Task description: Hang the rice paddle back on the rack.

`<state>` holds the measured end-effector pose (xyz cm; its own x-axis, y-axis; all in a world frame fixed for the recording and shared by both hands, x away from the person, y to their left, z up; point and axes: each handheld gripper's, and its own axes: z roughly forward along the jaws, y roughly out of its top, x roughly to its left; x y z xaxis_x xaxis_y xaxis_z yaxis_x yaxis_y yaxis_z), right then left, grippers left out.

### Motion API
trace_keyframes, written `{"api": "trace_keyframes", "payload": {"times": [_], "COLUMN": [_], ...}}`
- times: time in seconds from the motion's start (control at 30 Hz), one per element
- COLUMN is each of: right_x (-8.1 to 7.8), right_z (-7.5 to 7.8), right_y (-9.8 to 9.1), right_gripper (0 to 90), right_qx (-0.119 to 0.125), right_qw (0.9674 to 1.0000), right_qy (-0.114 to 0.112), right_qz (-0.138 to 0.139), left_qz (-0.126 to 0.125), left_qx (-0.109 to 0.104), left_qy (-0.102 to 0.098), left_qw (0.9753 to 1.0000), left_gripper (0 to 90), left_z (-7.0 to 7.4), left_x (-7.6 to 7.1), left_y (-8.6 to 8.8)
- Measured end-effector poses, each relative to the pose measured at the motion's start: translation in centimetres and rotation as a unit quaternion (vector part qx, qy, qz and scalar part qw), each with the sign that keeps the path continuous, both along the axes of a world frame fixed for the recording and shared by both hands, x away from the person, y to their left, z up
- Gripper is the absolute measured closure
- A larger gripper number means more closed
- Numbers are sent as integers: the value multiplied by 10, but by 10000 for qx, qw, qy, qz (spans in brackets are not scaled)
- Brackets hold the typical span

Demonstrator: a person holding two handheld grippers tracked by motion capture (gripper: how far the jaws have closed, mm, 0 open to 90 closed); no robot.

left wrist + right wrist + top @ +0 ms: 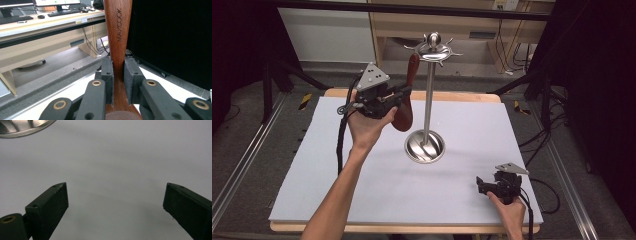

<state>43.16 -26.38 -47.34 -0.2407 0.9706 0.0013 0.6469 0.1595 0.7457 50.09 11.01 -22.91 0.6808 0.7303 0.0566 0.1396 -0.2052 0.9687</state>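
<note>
Reddish-brown wooden spoon (117, 37), "MAXCOOK" handle

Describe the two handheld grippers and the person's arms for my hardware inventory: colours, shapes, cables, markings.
Both the left gripper and the right gripper are black, each topped by a grey three-cornered plate with small holes. A black cable trails from each. In the gripper views the jaws are flat black blocks on linkage arms with brass-coloured pivot rings. The forearms are bare, with no sleeves in sight.

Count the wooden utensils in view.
1. A wooden spoon, clamped at its handle by the left gripper, raised beside the metal stand. None hangs on the stand's hooks; nothing seems hidden.
</note>
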Motion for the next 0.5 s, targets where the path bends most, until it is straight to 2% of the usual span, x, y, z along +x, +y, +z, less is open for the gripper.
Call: {"api": "trace_keyframes", "payload": {"times": [0.23,0.5], "right_x": [0,0], "right_z": [0,0], "right_y": [1,0], "right_gripper": [66,66], "right_qx": [32,-11], "right_qw": [10000,10000], "right_qy": [13,-9], "right_qz": [7,45], "left_qz": [-10,52], "left_qx": [-61,-174], "left_qy": [3,-116], "left_qw": [10000,9998], "left_gripper": [789,787], "left_z": [-2,-8], "left_x": [2,7], "left_y": [-2,-9]}}
